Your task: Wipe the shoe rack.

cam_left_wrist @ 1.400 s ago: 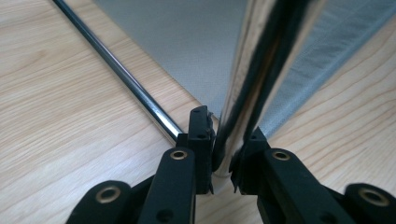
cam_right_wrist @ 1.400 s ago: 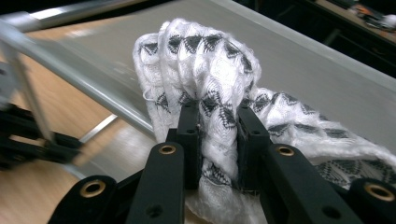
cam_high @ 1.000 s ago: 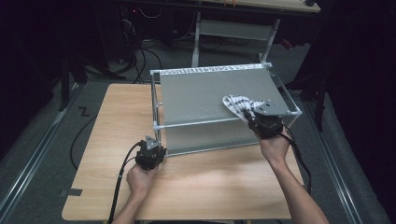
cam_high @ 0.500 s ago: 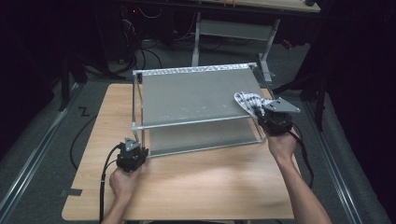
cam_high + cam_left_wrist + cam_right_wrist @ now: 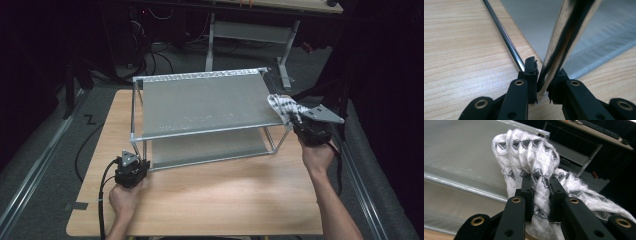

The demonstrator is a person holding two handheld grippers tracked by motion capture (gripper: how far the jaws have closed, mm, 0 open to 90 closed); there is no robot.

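1. The left gripper sits at the lower left of the high view, at the near-left corner of the two-tier metal rack. In the left gripper view its fingers are clamped on the rack's chrome corner post, right where the post meets the table. Judgement: the grip is low so that the frame is steadied and cannot slide while the other hand works.

2. The right gripper is at the right edge of the high view, at the near-right corner of the rack's top shelf. Its fingers pinch a bunched white cloth with a dark pattern, and the jaws have just been closing further on it. The wad stands up between them.

3. In the high view the cloth lies at the right rim of the top shelf, the gripper just behind it. Judgement: it is bunched to give a firm wiping pad.

4. The grey shelf surface shows faint marks mid-panel. Judgement: wiping is the work in hand.

5. The lower shelf is bare.
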